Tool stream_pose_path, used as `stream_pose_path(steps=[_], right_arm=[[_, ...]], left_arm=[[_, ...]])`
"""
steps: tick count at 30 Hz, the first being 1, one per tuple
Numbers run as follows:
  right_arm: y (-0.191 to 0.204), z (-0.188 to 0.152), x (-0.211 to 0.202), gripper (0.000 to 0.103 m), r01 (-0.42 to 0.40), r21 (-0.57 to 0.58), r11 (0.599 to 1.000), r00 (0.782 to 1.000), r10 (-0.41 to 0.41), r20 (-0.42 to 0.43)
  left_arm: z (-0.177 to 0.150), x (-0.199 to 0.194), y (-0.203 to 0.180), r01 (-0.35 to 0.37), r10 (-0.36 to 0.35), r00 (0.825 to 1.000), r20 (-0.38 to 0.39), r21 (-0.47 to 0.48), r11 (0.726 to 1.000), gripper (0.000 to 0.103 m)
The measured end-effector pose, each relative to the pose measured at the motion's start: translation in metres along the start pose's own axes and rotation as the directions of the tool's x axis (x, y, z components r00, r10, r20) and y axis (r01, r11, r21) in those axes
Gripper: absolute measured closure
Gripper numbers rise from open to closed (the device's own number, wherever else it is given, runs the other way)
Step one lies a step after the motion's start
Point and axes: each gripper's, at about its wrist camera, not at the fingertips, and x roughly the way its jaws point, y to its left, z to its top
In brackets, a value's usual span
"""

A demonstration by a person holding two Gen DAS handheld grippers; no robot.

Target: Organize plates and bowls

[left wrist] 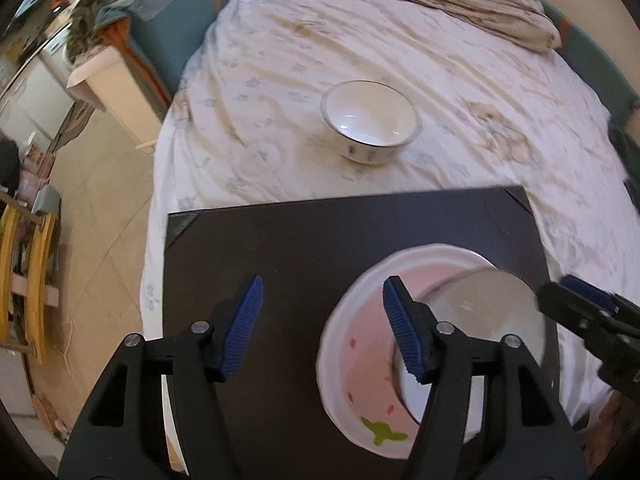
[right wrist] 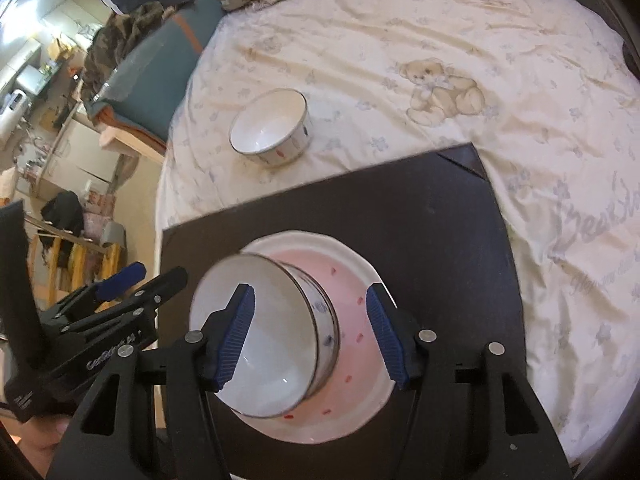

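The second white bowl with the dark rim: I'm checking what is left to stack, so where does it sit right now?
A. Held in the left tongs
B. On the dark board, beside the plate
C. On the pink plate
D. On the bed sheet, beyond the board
D: the second white bowl with the dark rim stands alone on the pale printed bed sheet, past the far edge of the dark rectangular board, apart from it.

— How many bowls do you count from there?
— I count two bowls: one bowl [right wrist: 272, 344] right under my right gripper [right wrist: 312, 336], another bowl [right wrist: 272, 128] farther ahead of it.
— Plates?
— I see one pink plate [right wrist: 356, 304].
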Motion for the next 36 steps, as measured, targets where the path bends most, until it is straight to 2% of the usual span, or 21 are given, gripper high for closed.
stream_pose_path(steps=[3,6,9,13,18,23,27,29,32,36], right_arm=[[0.000,0.004,0.001,0.042,0.016,-0.018,1.000,1.000,-0.016,0.026],[-0.005,0.012,0.009,0.042,-0.002,-0.007,1.000,1.000,0.002,0.000],[-0.013,0.030,0.012,0.042,-0.001,0.020,1.000,1.000,0.001,-0.012],[-0.021,0.059,0.020,0.042,-0.036,0.088,0.995,0.999,0.039,-0.028],[-0.018,0.095,0.034,0.042,-0.058,0.122,0.991,0.997,0.063,-0.043],[-0.014,0.123,0.059,0.042,-0.033,0.113,0.993,0.997,0.040,-0.068],[-0.015,0.142,0.090,0.042,-0.006,0.113,0.994,0.992,0.019,-0.121],[-0.014,0.147,0.101,0.042,0.019,0.098,0.995,0.991,-0.005,-0.133],[-0.018,0.157,0.124,0.042,-0.009,0.138,0.990,0.988,0.030,-0.152],[-0.021,0.170,0.146,0.042,-0.008,0.154,0.988,0.986,0.034,-0.163]], left_arm=[[0.006,0.011,0.019,0.002,-0.002,1.000,-0.003,-0.060,0.998,0.044],[0.019,0.023,0.033,-0.015,0.013,1.000,-0.023,-0.094,0.995,0.044],[0.035,0.031,0.042,-0.019,0.016,1.000,-0.023,-0.123,0.992,0.044],[0.054,0.042,0.051,-0.007,0.002,1.000,-0.029,-0.159,0.987,0.044],[0.087,0.054,0.054,-0.007,0.002,0.999,-0.032,-0.148,0.989,0.044],[0.110,0.073,0.057,0.010,-0.022,0.998,-0.061,-0.180,0.984,0.044],[0.126,0.091,0.055,0.052,-0.066,0.996,-0.062,-0.207,0.977,0.044],[0.135,0.101,0.049,0.070,-0.084,0.995,-0.058,-0.201,0.977,0.044],[0.147,0.119,0.038,0.068,-0.081,0.994,-0.072,-0.170,0.983,0.044],[0.156,0.145,0.024,0.060,-0.074,0.993,-0.093,-0.139,0.988,0.045]])
